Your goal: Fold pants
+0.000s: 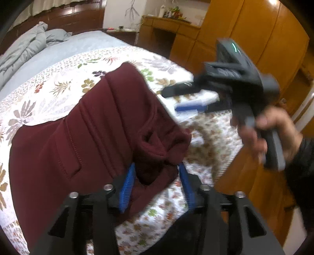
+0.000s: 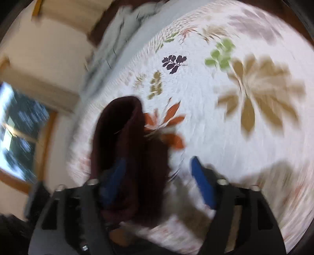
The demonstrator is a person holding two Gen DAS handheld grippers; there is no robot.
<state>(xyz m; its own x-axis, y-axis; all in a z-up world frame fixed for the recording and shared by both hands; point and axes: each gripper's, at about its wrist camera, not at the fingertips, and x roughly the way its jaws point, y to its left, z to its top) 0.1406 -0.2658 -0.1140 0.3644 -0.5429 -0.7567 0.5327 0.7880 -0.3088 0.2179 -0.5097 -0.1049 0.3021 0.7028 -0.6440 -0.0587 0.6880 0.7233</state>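
The floral bedspread (image 1: pixel 58 86) covers the near part of the bed; a grey duvet (image 1: pixel 23 49) lies bunched at far left. The maroon pants (image 1: pixel 94 125) lie spread on the bedspread, their near edge lifted. The left gripper (image 1: pixel 157 176) clamps a bunched fold of pants between its blue pads. The right gripper (image 2: pixel 159 176) view is motion-blurred: its jaws stand apart, pants fabric against the left pad only; its fingertips are smeared in the left wrist view.

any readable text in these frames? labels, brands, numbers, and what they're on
None readable in either view.
Maroon fabric pants: no visible tag or print.
Bottles on the far wooden dresser: too small to read.
Right black handheld gripper: only a green light, no lettering.
White floral quilt: pattern only, motion-blurred.
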